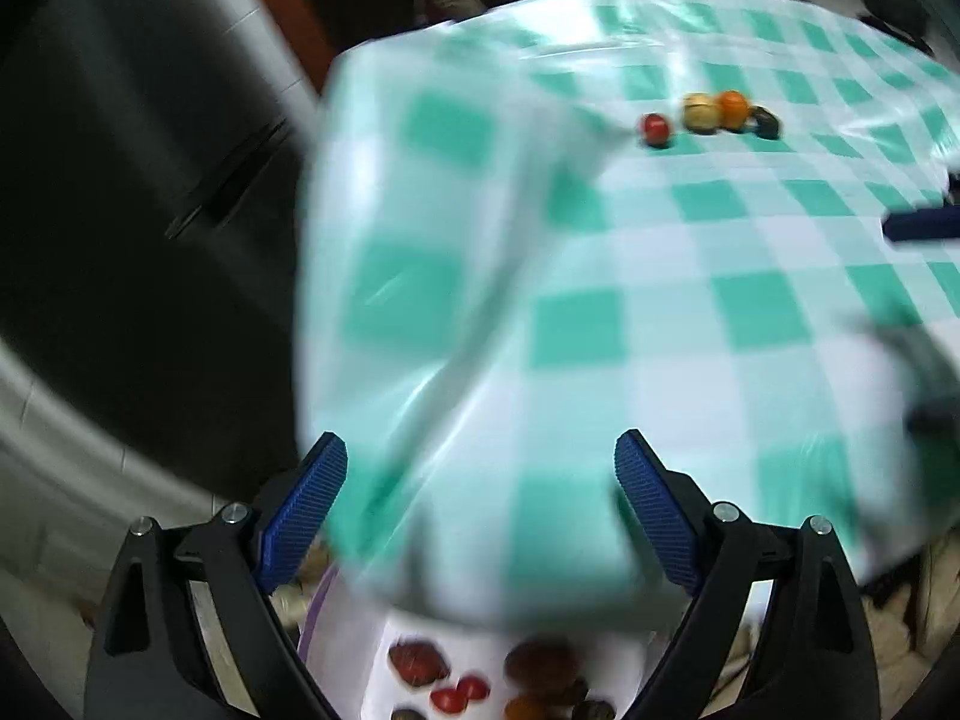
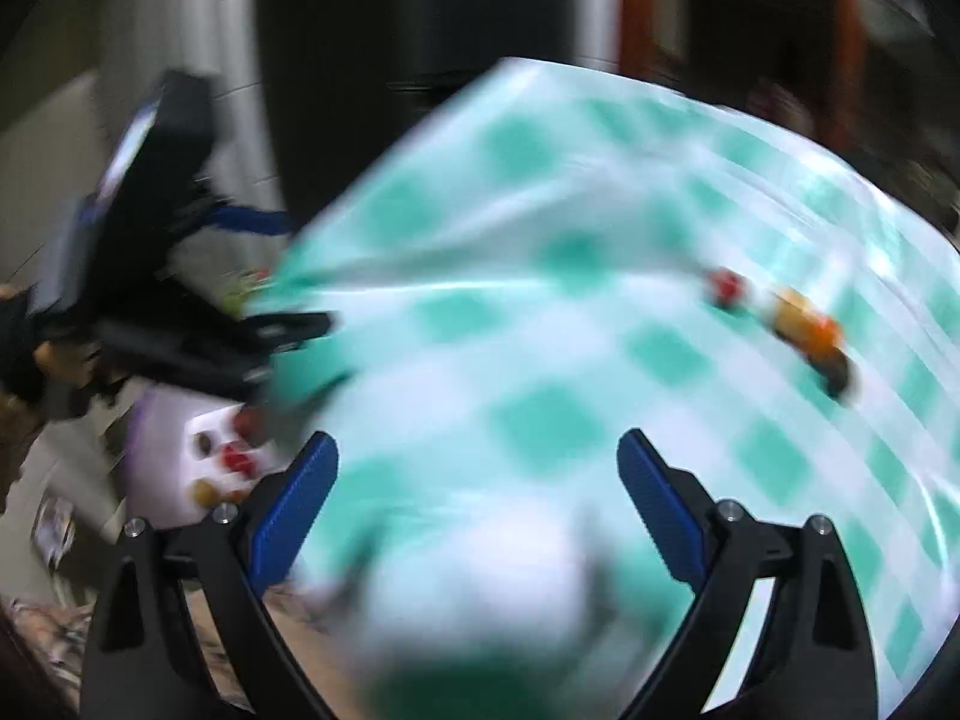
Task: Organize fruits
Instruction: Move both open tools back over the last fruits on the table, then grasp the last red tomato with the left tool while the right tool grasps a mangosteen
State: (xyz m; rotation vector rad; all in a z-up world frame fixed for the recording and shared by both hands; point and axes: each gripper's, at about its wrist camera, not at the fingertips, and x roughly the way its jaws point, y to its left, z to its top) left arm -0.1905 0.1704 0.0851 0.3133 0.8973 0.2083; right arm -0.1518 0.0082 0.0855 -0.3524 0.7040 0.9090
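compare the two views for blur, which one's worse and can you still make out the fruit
Right wrist view is worse: the checked tablecloth streaks and the row of fruit smears into blobs. Left wrist view blurs the cloth's near edge, but the fruit reads as four separate pieces. Glare streaks the cloth in both.

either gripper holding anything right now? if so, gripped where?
Nothing held. The left gripper and right gripper both stand open and empty above the green-and-white checked tablecloth.
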